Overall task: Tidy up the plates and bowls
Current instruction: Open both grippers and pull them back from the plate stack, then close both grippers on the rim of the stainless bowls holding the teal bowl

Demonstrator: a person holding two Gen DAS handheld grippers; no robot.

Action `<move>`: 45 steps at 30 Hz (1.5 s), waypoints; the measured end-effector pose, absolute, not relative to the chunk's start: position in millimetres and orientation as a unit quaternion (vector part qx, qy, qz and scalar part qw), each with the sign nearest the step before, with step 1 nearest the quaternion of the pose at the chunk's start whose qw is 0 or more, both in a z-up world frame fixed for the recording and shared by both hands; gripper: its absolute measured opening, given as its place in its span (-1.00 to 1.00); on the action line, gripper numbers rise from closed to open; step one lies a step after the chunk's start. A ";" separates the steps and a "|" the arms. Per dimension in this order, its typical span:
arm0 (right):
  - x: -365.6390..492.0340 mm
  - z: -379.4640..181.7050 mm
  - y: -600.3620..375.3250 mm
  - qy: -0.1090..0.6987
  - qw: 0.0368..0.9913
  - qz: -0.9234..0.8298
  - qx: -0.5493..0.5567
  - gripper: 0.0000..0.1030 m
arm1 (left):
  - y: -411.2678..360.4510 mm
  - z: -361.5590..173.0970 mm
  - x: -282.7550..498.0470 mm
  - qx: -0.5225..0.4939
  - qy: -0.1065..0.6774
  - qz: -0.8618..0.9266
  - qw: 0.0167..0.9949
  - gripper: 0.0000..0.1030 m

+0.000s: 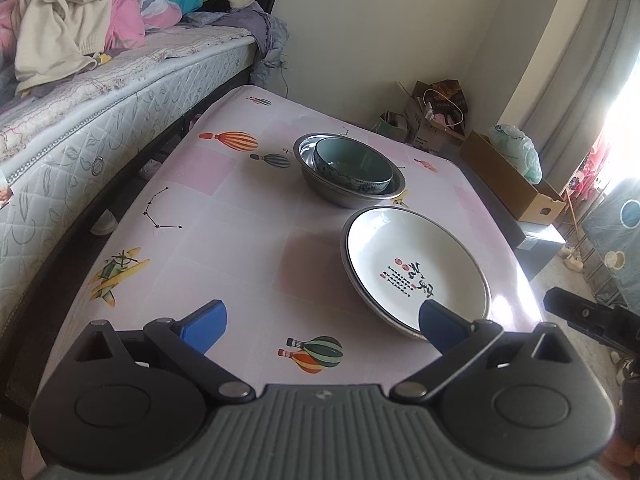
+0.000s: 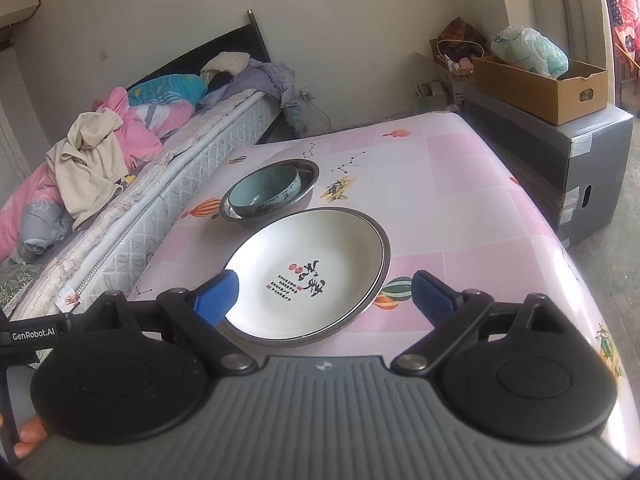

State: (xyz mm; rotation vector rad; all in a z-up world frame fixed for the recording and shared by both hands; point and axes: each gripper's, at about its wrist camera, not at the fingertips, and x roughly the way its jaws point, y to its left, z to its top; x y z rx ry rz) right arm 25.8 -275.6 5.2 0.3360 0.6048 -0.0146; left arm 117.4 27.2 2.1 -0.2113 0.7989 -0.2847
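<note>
From the left wrist, the left tongs (image 1: 322, 326) stand spread wide and empty over the bench (image 1: 224, 216); the white plate (image 1: 416, 268) lies just ahead of their right finger, the teal bowl (image 1: 352, 166) nested in a steel bowl (image 1: 320, 188) farther ahead.

From the right wrist, the right tongs (image 2: 324, 294) also gape empty, the white plate (image 2: 308, 276) on the bench between and ahead of their fingers, untouched.
</note>
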 end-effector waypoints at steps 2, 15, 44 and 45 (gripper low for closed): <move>24.9 5.1 -275.7 0.297 0.940 -0.007 0.167 0.82 | 30.7 2.0 116.8 -0.109 0.385 -0.137 0.906 0.99; 28.8 1.4 -272.7 0.305 0.937 0.002 0.169 0.82 | 37.7 -3.7 119.8 -0.120 0.391 -0.131 0.903 0.99; 209.3 21.4 -310.7 0.316 0.932 0.059 0.166 0.69 | 34.7 0.4 259.8 -0.100 0.365 -0.129 0.917 0.96; 224.3 18.6 -314.1 0.322 0.930 0.060 0.169 0.64 | 31.8 -1.9 272.9 -0.097 0.367 -0.126 0.917 0.92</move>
